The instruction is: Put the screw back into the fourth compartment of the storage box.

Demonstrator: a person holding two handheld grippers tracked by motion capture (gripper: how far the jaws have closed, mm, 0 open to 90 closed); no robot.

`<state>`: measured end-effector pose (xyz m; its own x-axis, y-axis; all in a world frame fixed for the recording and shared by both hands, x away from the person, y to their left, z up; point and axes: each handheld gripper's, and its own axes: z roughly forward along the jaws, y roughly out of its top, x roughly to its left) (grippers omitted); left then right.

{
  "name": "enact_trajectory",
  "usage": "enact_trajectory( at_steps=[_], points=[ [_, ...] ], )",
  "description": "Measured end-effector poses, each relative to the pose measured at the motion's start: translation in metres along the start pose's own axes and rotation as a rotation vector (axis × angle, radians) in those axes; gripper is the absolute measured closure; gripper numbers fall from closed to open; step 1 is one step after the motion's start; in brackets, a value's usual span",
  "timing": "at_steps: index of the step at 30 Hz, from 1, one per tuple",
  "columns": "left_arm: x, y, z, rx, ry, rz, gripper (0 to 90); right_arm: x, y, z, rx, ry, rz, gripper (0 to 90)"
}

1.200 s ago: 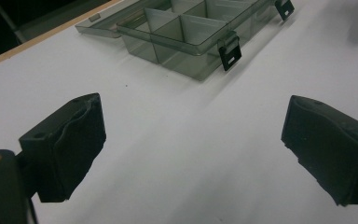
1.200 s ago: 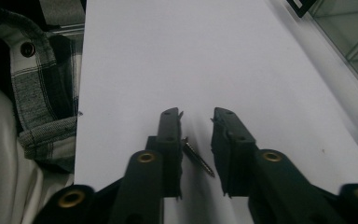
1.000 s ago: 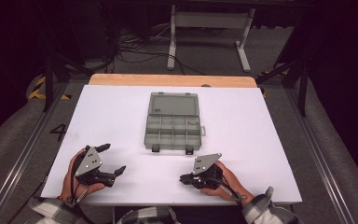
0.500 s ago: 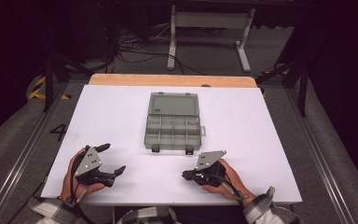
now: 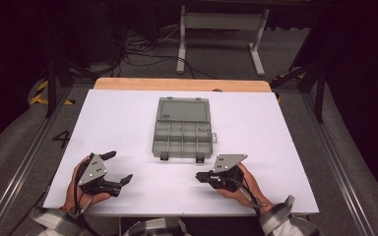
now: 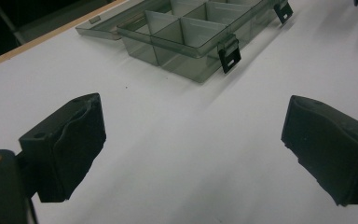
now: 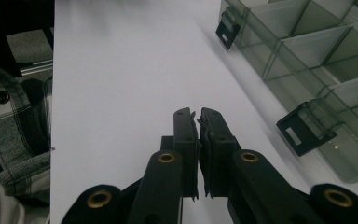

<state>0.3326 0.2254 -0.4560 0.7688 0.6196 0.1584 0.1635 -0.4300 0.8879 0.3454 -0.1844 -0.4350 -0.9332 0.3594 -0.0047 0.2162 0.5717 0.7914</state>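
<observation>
Two grippers are held near the table's [image 5: 128, 118] front edge: left gripper [image 5: 117, 168] spread wide, right gripper [image 5: 200, 175] closed empty; the open box [image 5: 182, 132] is likely approached next.

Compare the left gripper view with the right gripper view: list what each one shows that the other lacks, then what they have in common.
Left gripper view alone: the left gripper with its jaws spread wide apart and nothing between them, and the organizer's open lid lying flat behind the compartments.
Right gripper view alone: the right gripper with its jaws shut together on nothing, and a plaid sleeve at the table's edge.
Both: the white table, and the clear compartment box with its black latches, empty.
</observation>
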Motion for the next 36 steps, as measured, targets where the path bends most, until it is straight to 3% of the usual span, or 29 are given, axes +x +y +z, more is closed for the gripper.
enact_trajectory(
  at_steps=[19,26,36],
  points=[
    [-0.001,0.0,0.0,-0.003,0.001,0.0,6.8,-0.017,0.02,-0.019,-0.078,-0.087,0.013,86.3],
    [0.0,0.0,0.0,-0.006,-0.002,-0.001,6.8,-0.031,0.032,-0.023,-0.106,-0.124,0.026,86.3],
    [0.0,0.0,-0.001,-0.012,0.003,0.003,6.8,-0.065,0.05,-0.022,-0.112,-0.194,0.071,86.4]
  ],
)
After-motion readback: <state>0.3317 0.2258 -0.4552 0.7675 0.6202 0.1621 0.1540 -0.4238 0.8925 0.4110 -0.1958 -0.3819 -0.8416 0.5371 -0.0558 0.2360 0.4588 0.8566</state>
